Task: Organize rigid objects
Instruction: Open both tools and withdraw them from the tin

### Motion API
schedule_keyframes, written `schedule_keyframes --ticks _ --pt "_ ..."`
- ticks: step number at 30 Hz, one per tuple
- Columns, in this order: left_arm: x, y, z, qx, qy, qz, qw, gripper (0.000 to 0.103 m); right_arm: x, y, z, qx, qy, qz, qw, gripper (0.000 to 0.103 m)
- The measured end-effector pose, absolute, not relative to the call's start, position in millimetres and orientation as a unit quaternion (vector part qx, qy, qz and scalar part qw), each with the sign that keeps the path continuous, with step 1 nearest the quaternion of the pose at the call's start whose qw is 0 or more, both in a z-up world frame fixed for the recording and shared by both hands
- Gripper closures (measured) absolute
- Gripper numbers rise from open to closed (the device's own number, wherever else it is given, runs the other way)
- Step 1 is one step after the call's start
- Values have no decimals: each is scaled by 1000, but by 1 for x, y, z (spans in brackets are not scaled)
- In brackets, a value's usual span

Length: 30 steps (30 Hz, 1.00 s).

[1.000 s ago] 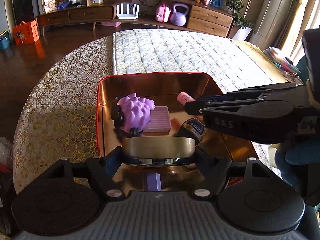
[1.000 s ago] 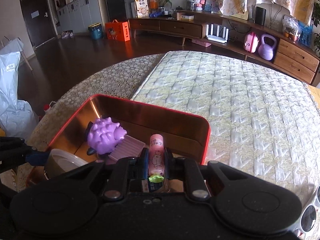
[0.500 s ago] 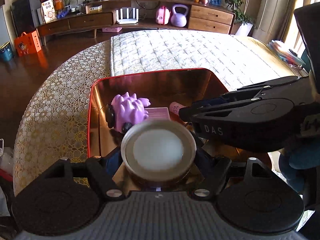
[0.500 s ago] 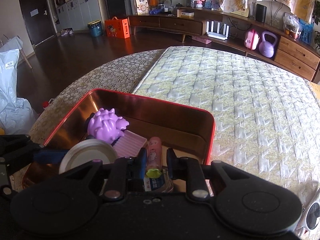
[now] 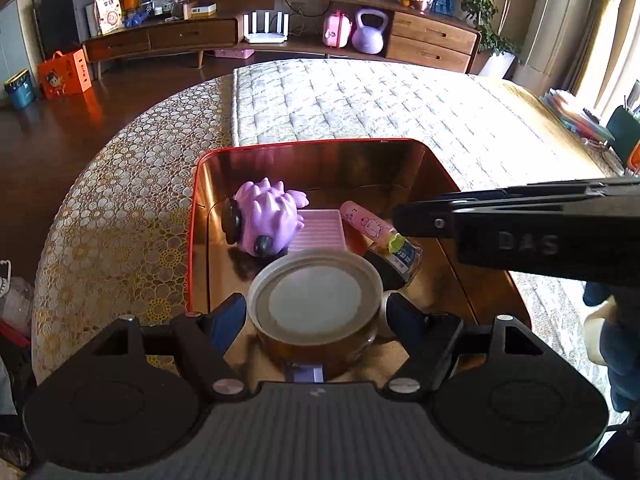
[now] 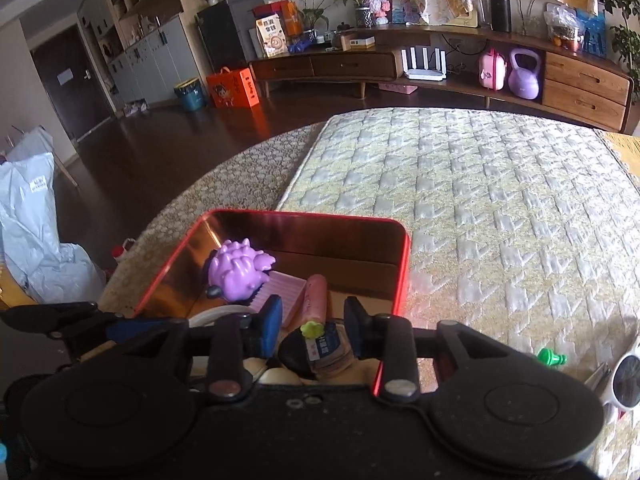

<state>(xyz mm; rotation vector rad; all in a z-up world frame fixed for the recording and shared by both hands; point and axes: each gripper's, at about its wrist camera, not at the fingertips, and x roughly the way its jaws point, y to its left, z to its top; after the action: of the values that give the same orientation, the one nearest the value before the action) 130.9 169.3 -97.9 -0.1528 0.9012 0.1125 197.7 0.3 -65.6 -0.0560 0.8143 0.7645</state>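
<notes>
A red-rimmed gold tin [image 5: 312, 145] sits on the table and holds a purple spiky toy [image 5: 266, 216], a pink ridged block [image 5: 320, 230], a pink tube with a green cap [image 5: 368, 222] and a small dark bottle [image 5: 400, 260]. My left gripper [image 5: 316, 314] is shut on a round gold can with a white lid [image 5: 314, 298], low over the tin's near end. My right gripper [image 6: 312, 322] is open above the tin [image 6: 404, 272], its fingers apart either side of the pink tube [image 6: 316, 298] and dark bottle [image 6: 320, 350].
A quilted mat [image 6: 480, 208] covers the table beyond the tin. A small green piece [image 6: 552, 358] and white sunglasses [image 6: 626, 380] lie at the right edge. A low wooden sideboard [image 5: 280, 36] stands far back across the dark floor.
My right gripper has opened and let go of the pink tube, which now lies in the tin. My left gripper has tipped the can so that its lid faces up.
</notes>
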Motion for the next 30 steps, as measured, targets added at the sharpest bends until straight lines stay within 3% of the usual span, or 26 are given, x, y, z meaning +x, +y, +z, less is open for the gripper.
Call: schedule_keyframes --ticks 18,30 --pt "107 151 -68 -80 402 49 911 26 159 -60 -36 36 350 342 871 45" --pt "106 116 -56 -73 393 20 917 23 133 -131 -33 60 321 287 901 16"
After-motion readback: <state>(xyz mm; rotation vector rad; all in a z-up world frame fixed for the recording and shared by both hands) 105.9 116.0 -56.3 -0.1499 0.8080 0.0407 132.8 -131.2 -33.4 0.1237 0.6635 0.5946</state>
